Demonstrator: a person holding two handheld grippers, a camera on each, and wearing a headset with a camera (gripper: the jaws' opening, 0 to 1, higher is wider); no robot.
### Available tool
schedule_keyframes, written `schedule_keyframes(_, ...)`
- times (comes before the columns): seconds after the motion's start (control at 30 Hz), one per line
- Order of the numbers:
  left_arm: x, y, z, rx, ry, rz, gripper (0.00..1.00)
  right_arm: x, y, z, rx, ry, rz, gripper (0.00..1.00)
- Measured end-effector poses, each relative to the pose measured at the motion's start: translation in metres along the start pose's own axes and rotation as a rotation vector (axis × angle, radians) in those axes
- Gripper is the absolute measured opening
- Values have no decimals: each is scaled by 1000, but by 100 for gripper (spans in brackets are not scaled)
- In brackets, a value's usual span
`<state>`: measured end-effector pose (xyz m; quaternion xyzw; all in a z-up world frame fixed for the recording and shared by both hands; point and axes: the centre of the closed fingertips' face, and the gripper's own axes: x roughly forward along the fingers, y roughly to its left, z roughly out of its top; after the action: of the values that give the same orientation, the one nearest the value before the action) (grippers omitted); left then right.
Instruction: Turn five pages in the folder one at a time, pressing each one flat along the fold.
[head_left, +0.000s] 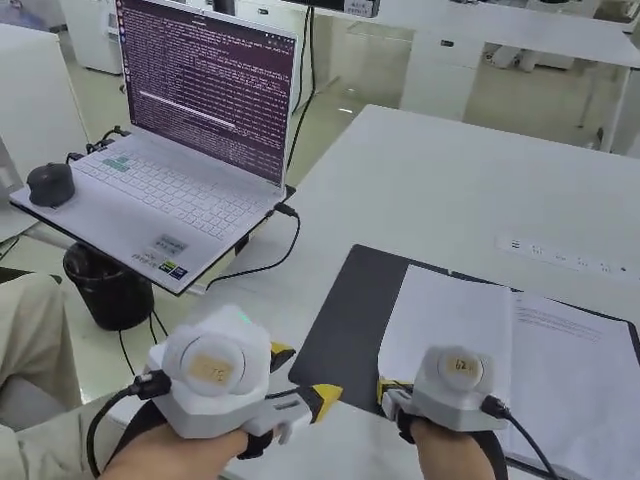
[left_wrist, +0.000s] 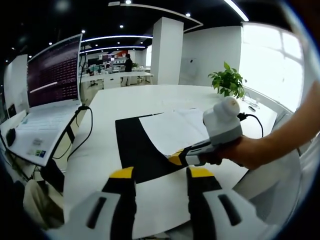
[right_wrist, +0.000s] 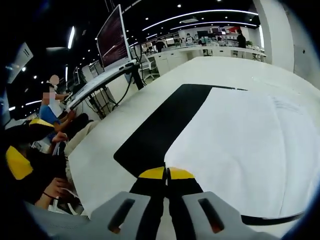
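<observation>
A black folder (head_left: 345, 320) lies open on the white table, with white printed pages (head_left: 560, 360) in it. My right gripper (head_left: 384, 388) sits at the near left corner of the top page (right_wrist: 235, 135). Its jaws (right_wrist: 166, 174) are shut together on that corner. The page's left edge (left_wrist: 152, 135) curves up off the black cover (left_wrist: 132, 150). My left gripper (head_left: 305, 373) hovers open over the table's near edge, left of the folder, with nothing between its yellow tips (left_wrist: 161, 175). From there the right gripper (left_wrist: 177, 157) shows pinching the page corner.
An open laptop (head_left: 190, 150) stands at the far left with a mouse (head_left: 50, 183) beside it, and its cable (head_left: 270, 262) trails toward the folder. A white power strip (head_left: 570, 258) lies beyond the folder. A black bin (head_left: 108, 290) stands on the floor. Bare table stretches behind the folder.
</observation>
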<state>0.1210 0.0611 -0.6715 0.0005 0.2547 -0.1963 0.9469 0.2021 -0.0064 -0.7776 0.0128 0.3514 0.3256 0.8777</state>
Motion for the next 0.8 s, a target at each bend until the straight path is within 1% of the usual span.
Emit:
schedule_keyframes(0.03,1,0,-2,-1,4,-1,39,1,0,0,1,-4,5,0)
schedule_keyframes(0.07,2,0,-3,-8,5,-1,39,2,1,-1,20,-7,21,0)
schedule_keyframes(0.1,3,1,-5,-10,12,0,39,2,1,-1,23,-8,33,0)
schedule_keyframes(0.13,5,1,-8,-8,20,-1,39,2,4,-1,27,-13,55,0)
schedule_keyframes(0.17,6,1,-9,-8,23,-1,39,2,8,-3,35,-3,76,0)
schedule_keyframes(0.2,8,0,-10,-7,26,-2,39,2,11,-4,52,5,84,0)
schedule_keyframes(0.23,10,0,-11,-5,35,-4,39,2,15,-3,71,-3,105,0)
schedule_keyframes(0.27,13,-1,-13,0,44,-6,39,1,18,-1,63,-11,116,0)
schedule_keyframes(0.37,20,-5,-15,11,62,-15,39,-4,22,5,58,-40,132,1)
schedule_keyframes(0.4,24,-8,-16,17,68,-23,39,-7,25,14,77,-85,155,3)
schedule_keyframes(0.47,31,-12,-16,22,73,-33,39,-14,23,19,77,-107,157,6)
schedule_keyframes(0.5,38,-15,-17,29,87,-44,39,-18,23,23,92,-130,167,7)
schedule_keyframes(0.53,42,-18,-17,35,89,-51,39,-21,21,26,104,-144,170,7)
schedule_keyframes(0.57,47,-20,-16,39,85,-57,39,-25,15,30,111,-168,167,7)
schedule_keyframes(0.67,70,-32,-14,60,98,-84,39,-36,3,37,131,-209,159,6)
schedule_keyframes(0.7,76,-35,-14,67,99,-92,39,-39,-1,38,130,-218,155,6)
schedule_keyframes(0.73,86,-39,-14,69,107,-102,38,-42,-8,39,128,-224,142,5)
schedule_keyframes(0.8,99,-46,-15,76,111,-111,36,-47,-20,41,134,-237,129,3)
